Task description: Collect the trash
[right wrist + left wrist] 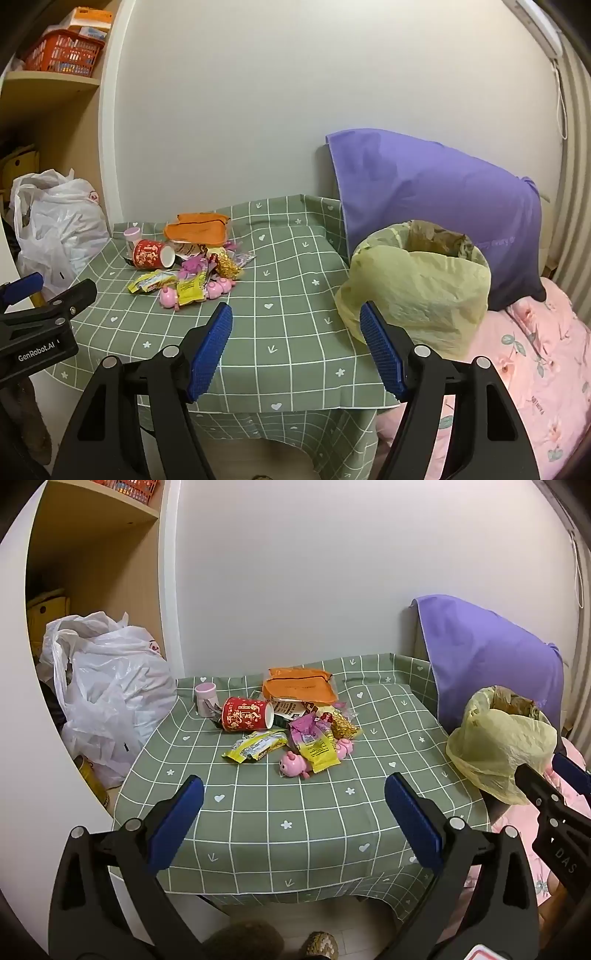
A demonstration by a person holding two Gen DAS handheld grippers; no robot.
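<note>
A pile of trash (291,723) lies at the far middle of the green checked table (280,812): a red paper cup (245,719) on its side, an orange packet (299,686), yellow wrappers (255,749) and pink toy pieces (293,764). The pile also shows in the right wrist view (188,269). A bin lined with a yellow bag (498,738) stands at the table's right edge, also in the right wrist view (417,291). My left gripper (293,794) is open and empty over the near table edge. My right gripper (295,325) is open and empty, just left of the bin.
A small pink cup (205,698) stands behind the red cup. A white plastic bag (107,686) sits at the left under a wooden shelf (96,535). A purple cloth (436,195) hangs behind the bin. A pink floral bedspread (535,354) lies at the right.
</note>
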